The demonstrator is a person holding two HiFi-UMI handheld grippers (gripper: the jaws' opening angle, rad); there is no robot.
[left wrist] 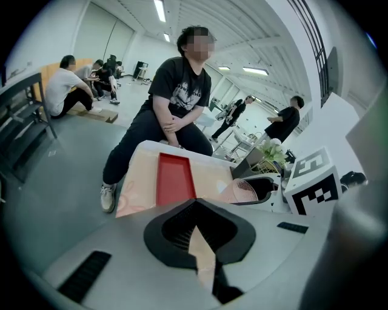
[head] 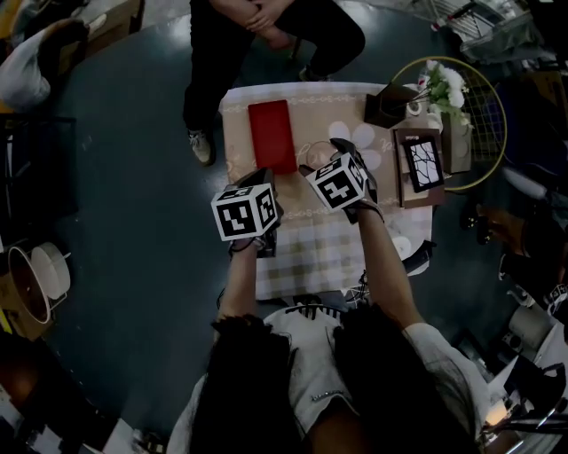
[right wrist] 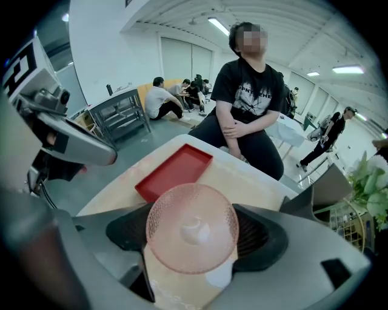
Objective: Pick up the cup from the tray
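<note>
The red tray lies empty on the beige tablecloth at the table's far left; it also shows as the tray and the tray. A pink, textured, see-through cup sits between the black pads of my right gripper, its base facing the camera, held above the cloth to the right of the tray. From the left gripper view the cup is seen sideways in those jaws. In the head view my right gripper hides the cup. My left gripper is shut on nothing, just in front of the tray's near end.
A person sits at the table's far side. On the right stand a black box, white flowers, a framed picture and a gold wire hoop. A checked cloth covers the near part.
</note>
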